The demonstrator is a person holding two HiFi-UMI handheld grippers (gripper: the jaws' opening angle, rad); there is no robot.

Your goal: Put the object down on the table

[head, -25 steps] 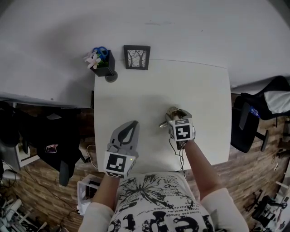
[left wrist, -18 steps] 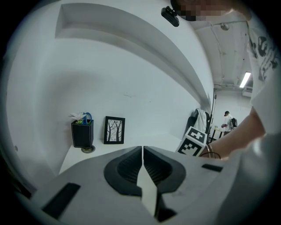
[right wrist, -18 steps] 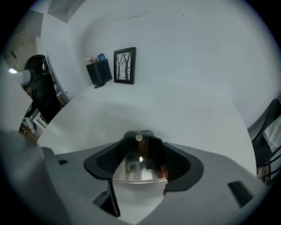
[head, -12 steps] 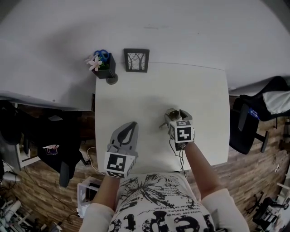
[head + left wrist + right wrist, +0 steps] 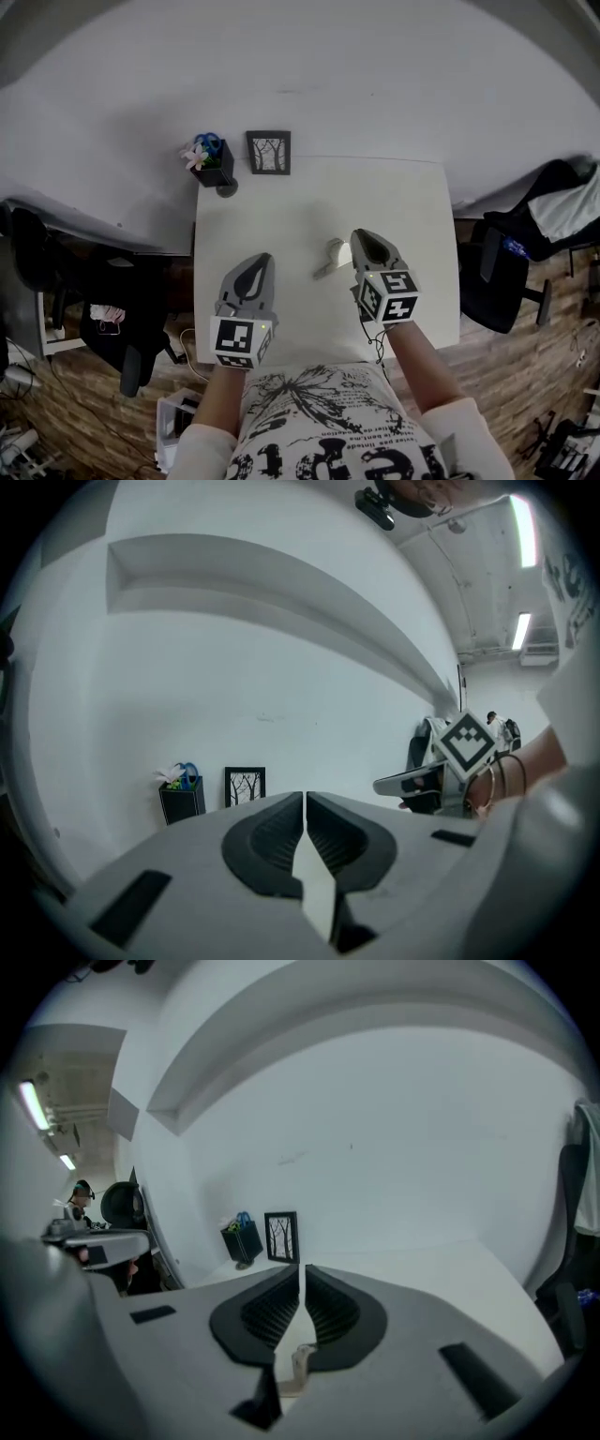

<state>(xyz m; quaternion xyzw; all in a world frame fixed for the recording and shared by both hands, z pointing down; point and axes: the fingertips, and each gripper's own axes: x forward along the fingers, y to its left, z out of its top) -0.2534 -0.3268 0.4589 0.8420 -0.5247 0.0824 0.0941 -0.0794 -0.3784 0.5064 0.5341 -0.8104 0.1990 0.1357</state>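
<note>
The small pale object (image 5: 330,256) lies on the white table (image 5: 412,206) near the middle of the head view, just left of the right gripper (image 5: 361,235) and free of it. That gripper's jaws have just been closing and now stand almost together with nothing between them (the object shows only through the gap beneath them). The left gripper (image 5: 262,259), at lower left, has its jaws together and empty. A picture frame (image 5: 269,152) and a black pot (image 5: 217,169) stand at the table's upper-left edge.

The left hand-held gripper (image 5: 255,265) hovers closed; the right hand-held gripper (image 5: 366,242) has just closed its jaws on nothing.
</note>
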